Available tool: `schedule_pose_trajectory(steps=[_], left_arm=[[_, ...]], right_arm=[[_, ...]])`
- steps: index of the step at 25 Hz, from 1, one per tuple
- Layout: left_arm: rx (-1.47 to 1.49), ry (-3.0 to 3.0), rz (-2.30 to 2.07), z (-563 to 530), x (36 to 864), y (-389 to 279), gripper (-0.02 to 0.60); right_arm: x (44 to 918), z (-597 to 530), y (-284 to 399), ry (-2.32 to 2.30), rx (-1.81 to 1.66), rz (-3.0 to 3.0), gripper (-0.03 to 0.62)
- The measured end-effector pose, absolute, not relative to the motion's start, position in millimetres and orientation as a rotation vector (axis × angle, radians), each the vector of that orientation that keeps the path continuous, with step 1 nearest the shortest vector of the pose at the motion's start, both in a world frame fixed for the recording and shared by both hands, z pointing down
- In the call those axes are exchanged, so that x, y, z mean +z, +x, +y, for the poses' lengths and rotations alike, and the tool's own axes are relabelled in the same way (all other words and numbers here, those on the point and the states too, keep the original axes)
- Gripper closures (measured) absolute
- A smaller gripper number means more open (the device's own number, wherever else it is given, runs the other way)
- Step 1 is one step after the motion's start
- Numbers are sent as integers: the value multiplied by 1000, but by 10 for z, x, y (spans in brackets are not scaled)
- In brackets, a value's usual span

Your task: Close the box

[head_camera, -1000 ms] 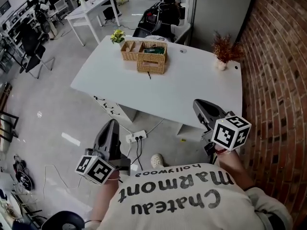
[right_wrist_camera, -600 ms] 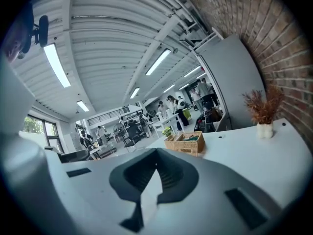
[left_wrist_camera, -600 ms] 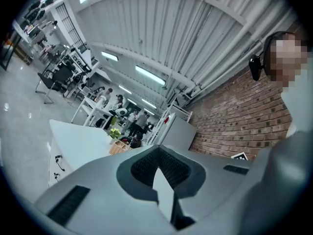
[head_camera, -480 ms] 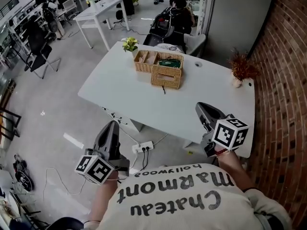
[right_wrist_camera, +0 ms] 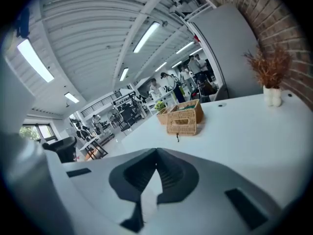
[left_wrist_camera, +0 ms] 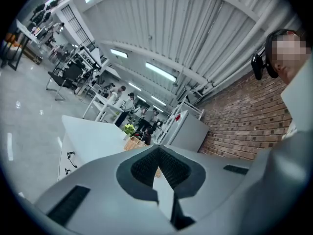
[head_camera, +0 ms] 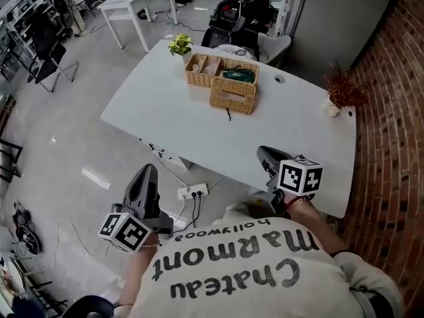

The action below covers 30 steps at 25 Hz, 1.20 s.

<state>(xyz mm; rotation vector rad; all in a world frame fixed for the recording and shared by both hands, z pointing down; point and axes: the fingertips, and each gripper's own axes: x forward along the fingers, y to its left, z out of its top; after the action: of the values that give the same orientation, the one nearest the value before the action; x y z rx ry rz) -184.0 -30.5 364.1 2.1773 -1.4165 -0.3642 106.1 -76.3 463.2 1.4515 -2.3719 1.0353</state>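
Observation:
A wicker box (head_camera: 233, 95) stands at the far side of the white table (head_camera: 165, 111), with a dark green thing (head_camera: 238, 75) in the section behind it and an open wicker tray (head_camera: 203, 68) to its left. A short dark cord hangs from its front. My left gripper (head_camera: 147, 171) is shut and empty, held over the floor short of the table. My right gripper (head_camera: 264, 153) is shut and empty at the table's near edge. The box (right_wrist_camera: 183, 121) lies well ahead of the right gripper (right_wrist_camera: 156, 152). In the left gripper view, the box (left_wrist_camera: 131, 142) shows small beyond the left gripper (left_wrist_camera: 157, 148).
A small green plant (head_camera: 179, 44) stands left of the tray. Dried red stems in a white vase (head_camera: 341, 93) stand at the table's right end by the brick wall (head_camera: 397, 124). A power strip (head_camera: 192, 191) with cables lies on the floor under the near edge. A seat (head_camera: 235, 18) stands behind the table.
The table and box have slid lower and nearer in the head view. The right gripper has shifted left to the table's near edge. Both grippers stay shut.

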Motion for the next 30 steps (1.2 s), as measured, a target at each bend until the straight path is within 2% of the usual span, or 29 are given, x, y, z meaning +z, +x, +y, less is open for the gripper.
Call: schedule_pose_trajectory(steps=[6,13,16,30], left_arm=[[-421,2093,-1548,-327,3665,-2240,580],[-444,1992,-1728,-323,3616,-2702,580],[-425,1938,-1797,-257,3636,-2868,580],[-422,1685,-2018,107,3766,-3547,580]], right_arm=[[5061,-1012,978,1374,1015,-2266,592],[5118,-1562,820,1340,952,-2284,589],[5183,-1803,746,1338,948,-2268,530],[5653,-2564,527,1376,910,-2124,523]])
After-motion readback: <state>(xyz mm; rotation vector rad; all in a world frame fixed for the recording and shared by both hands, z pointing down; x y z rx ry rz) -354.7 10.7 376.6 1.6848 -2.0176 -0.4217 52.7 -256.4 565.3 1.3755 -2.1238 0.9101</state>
